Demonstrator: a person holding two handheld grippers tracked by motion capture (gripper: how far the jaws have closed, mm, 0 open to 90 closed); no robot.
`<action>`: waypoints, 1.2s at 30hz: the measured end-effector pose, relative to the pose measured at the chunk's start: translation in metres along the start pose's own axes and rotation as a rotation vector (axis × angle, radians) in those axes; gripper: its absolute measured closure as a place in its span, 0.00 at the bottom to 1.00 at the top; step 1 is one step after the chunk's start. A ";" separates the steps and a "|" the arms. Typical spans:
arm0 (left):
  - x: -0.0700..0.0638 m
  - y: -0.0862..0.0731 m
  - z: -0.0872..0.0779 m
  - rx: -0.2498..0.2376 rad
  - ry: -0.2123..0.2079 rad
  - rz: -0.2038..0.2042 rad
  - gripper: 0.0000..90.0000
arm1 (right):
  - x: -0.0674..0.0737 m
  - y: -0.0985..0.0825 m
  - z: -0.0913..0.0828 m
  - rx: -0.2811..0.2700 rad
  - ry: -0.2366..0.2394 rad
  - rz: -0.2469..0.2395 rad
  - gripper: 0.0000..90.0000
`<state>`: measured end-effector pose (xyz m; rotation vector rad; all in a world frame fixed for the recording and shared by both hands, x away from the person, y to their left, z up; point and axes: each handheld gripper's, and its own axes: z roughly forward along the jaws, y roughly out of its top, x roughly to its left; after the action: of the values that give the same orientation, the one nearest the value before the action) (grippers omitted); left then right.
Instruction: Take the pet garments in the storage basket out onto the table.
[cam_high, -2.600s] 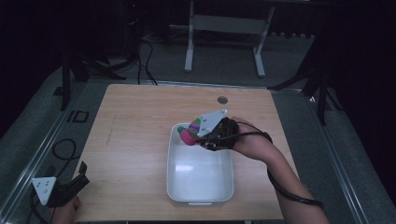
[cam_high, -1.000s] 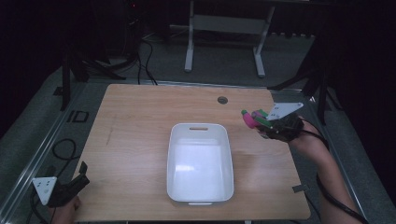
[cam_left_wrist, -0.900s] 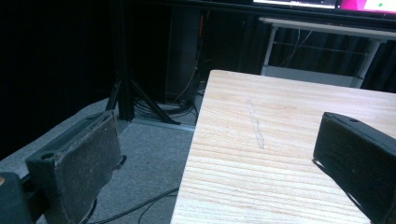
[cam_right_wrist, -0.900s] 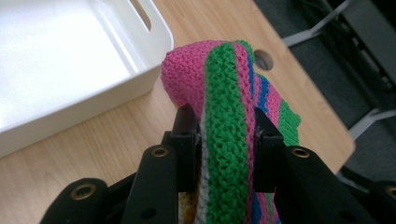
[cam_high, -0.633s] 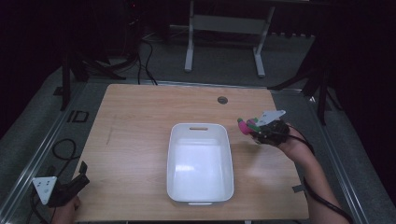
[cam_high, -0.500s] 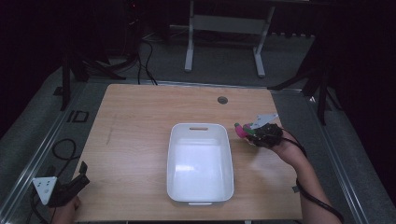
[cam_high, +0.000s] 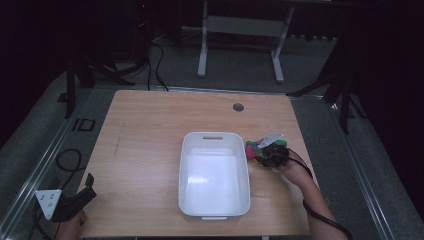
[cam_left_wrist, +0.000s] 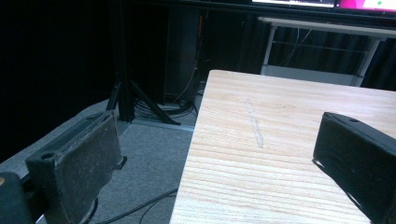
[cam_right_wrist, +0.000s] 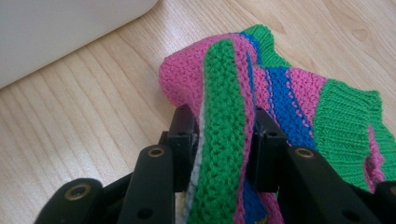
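A knitted piece (cam_high: 251, 148) striped pink, green and blue lies on the wooden table (cam_high: 150, 140) just right of the white bin (cam_high: 214, 136). My right gripper (cam_high: 259, 152) is low over the table, shut on a fold of it. In the right gripper view the two black pads pinch a green and pink ridge of the knit (cam_right_wrist: 289, 98) between them, the gripper (cam_right_wrist: 224, 126) close to the bin's wall (cam_right_wrist: 56, 28). Its jaws have just eased open slightly, with the knit still between them. My left gripper (cam_high: 85, 192) hovers by the table's front left corner, jaws (cam_left_wrist: 215, 154) wide open and empty.
The bin's inside is bare white. A round grommet hole (cam_high: 238, 107) sits near the table's far edge. Beyond the table are a metal stand's legs (cam_high: 240, 45), cables on the grey floor (cam_high: 65, 160), and darkness at both sides.
My right hand carried the knitted piece out of the bin to its right side, then sank until the knit reached the table. The left gripper has stayed where it was.
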<state>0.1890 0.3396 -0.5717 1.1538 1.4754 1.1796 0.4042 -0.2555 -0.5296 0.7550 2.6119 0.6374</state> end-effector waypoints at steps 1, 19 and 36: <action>0.000 0.000 0.000 0.001 0.000 0.002 0.01 | 0.001 0.001 0.000 0.004 -0.004 -0.002 0.73; 0.001 0.000 -0.001 0.000 -0.009 -0.003 0.01 | -0.006 0.004 -0.057 -0.086 -0.023 0.060 0.15; 0.000 0.000 0.000 0.000 -0.006 -0.003 0.01 | -0.015 -0.084 -0.080 -0.298 -0.118 0.343 0.11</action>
<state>0.1885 0.3398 -0.5717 1.1537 1.4719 1.1731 0.3460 -0.3532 -0.5023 1.1126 2.2285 1.0170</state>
